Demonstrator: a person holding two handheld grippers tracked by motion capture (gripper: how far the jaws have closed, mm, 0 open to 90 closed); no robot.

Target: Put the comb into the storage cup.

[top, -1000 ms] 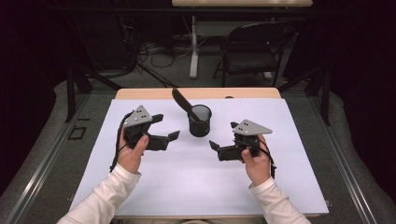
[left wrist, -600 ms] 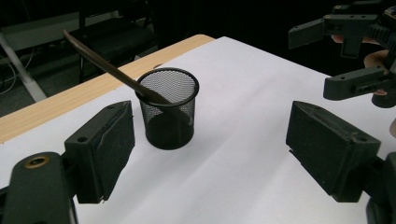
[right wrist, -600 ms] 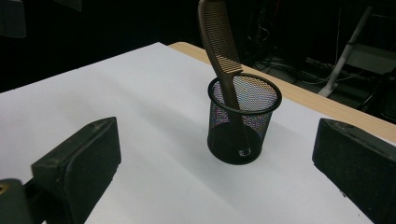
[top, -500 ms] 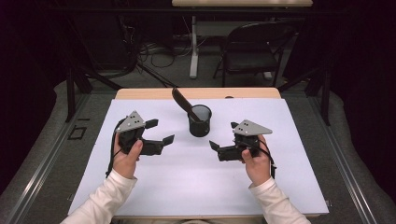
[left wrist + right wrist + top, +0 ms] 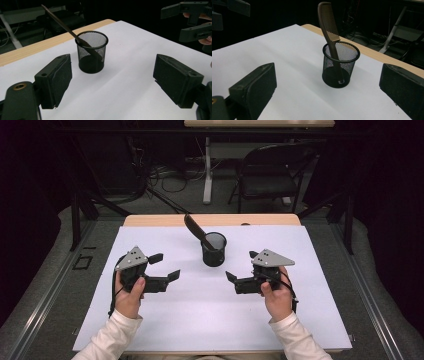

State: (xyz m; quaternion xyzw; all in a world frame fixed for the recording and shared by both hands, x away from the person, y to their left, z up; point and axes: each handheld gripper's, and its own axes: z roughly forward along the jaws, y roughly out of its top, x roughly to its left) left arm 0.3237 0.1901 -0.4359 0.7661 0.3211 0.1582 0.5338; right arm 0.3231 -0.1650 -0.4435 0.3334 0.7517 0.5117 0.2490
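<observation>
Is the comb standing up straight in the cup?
No, tilted. The comb leans against the rim of the upright mesh cup, teeth end sticking out.

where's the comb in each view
High view: the comb stands above centre, leaning up-left out of the mesh cup.
Left gripper view: upper left of centre, a thin edge-on bar slanting up-left.
Right gripper view: top centre, teeth showing.
Shared landmark: the mesh cup on the white sheet.
</observation>
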